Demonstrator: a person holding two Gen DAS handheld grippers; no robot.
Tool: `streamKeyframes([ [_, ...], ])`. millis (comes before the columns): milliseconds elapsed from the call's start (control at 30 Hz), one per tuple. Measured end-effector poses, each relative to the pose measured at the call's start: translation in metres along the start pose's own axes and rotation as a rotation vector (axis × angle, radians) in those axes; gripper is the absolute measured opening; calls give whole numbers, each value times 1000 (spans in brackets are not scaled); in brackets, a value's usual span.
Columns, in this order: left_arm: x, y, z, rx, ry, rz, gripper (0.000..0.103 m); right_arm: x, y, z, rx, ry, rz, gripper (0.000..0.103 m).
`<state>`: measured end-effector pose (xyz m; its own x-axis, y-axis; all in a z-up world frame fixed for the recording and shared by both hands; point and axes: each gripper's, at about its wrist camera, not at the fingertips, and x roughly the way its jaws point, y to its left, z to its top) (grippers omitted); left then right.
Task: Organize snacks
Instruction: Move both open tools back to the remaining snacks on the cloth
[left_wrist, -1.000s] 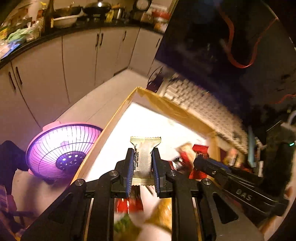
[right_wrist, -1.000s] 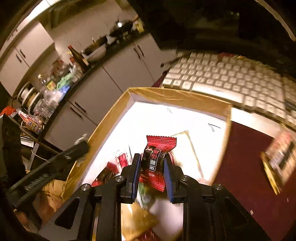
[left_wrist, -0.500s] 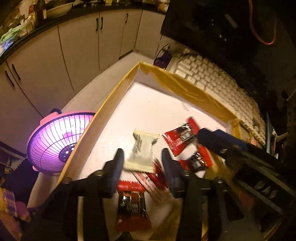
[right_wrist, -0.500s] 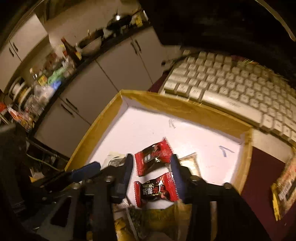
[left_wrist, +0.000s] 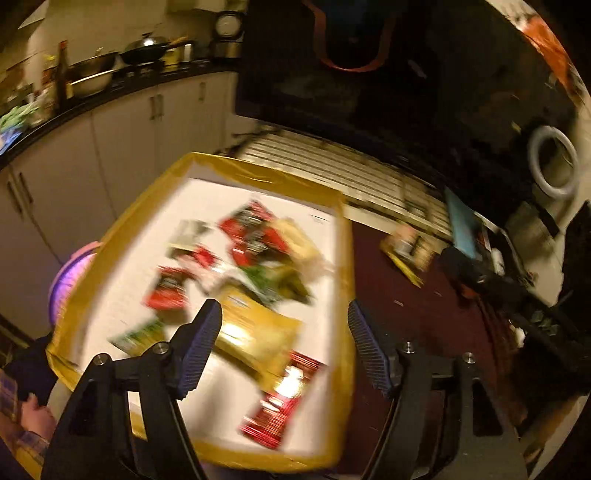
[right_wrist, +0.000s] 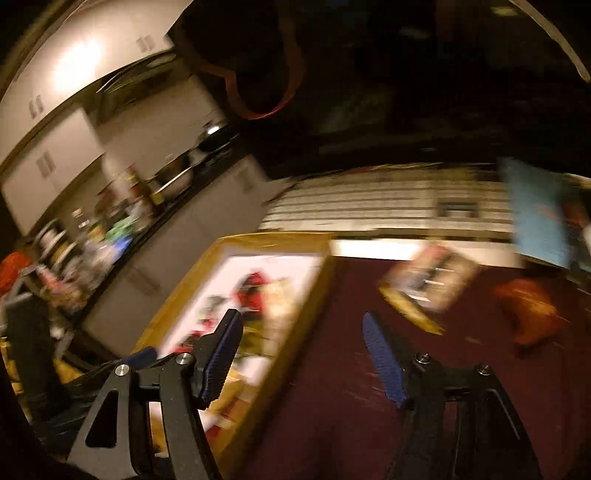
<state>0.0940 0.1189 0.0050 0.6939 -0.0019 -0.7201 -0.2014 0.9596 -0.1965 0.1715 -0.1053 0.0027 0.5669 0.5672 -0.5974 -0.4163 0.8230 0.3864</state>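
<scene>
A shallow box with a white floor and a yellow taped rim holds several snack packets: red ones, a gold one, a pale one. My left gripper hangs over the box's near end, jaws opening, nothing between them. In the right wrist view the box lies to the left. My right gripper hovers over its right rim and the dark red tabletop, jaws opening and empty. One loose snack packet lies on the tabletop to the right of the box. Both views are motion-blurred.
A white keyboard lies behind the box, under a dark monitor. A blue book and an orange object are at the right. A pink fan heater stands on the floor at the left, near white cabinets. A hand shows at the lower left.
The left gripper let go of its pale packet and the right gripper its red one; both packets now lie in the box. Both grippers opened wide and drew back to the right.
</scene>
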Motion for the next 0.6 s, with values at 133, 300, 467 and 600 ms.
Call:
streamKeyframes([
  [133,-2,-34,-9,69,10,-37,70,-16,-42,-14,90,-2,-32,71],
  [300,-4,-56,-23,122,29,-62,70,-19,-82,-27,183,27,-62,71],
  [467,5,-67,-29,125,60,-73,70,-26,-107,-32,224,26,-133,71],
  [600,6,-69,-29,131,58,-76,70,-22,-126,-23,264,24,-163,68],
])
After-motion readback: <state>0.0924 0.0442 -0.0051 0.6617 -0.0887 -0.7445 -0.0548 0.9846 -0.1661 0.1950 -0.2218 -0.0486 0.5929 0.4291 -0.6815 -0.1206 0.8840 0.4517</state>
